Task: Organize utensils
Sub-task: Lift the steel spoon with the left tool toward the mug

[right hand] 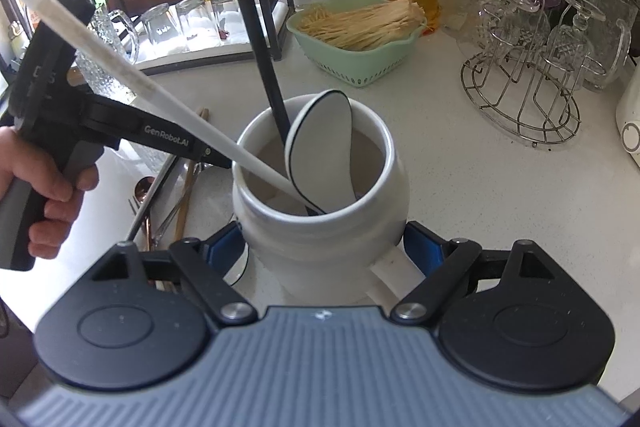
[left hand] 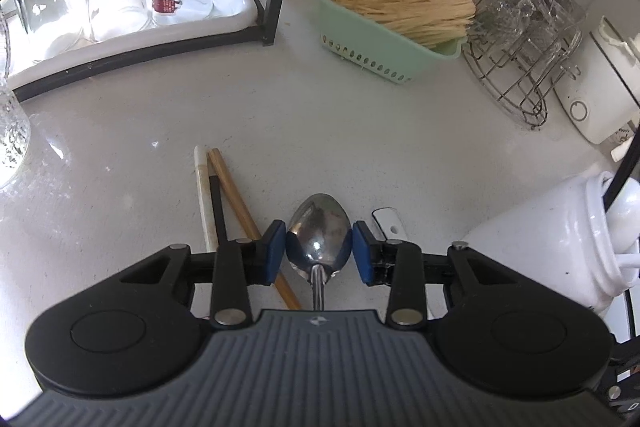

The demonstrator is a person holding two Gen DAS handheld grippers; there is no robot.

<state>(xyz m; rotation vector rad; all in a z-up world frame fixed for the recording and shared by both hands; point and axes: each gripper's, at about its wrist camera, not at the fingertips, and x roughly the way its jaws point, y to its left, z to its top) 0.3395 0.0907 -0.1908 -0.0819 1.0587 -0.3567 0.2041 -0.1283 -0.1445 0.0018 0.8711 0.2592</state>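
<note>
Left tool (left hand: 319, 251): clenched across the bowl of a metal spoon (left hand: 319, 223), one blue pad on each rim, handle running back under the tool body. Gripped at the widest part, probably because that end lies nearest and gives the pads two firm edges. Cannot tell whether lifted yet or resting on the counter (left hand: 280, 115). Just beside it, loose chopsticks (left hand: 224, 187), white, black and bamboo, waiting their turn.

Right tool (right hand: 324, 251): closed around the lower body of the white ceramic jar (right hand: 320, 239), pads set against opposite walls. Held that way, by judgement, to steady the jar while utensils go in. Already inside, leaning on the rim: a white ceramic soup spoon (right hand: 320, 151), a long white chopstick (right hand: 120, 67) and a black chopstick (right hand: 260, 47).

At the left edge of the right wrist view, a hand (right hand: 44, 195) wrapped round the other tool's grip, pointing it down at the pile beside the jar. Task partly done; next, likely a short carry of the spoon over the jar mouth.
</note>
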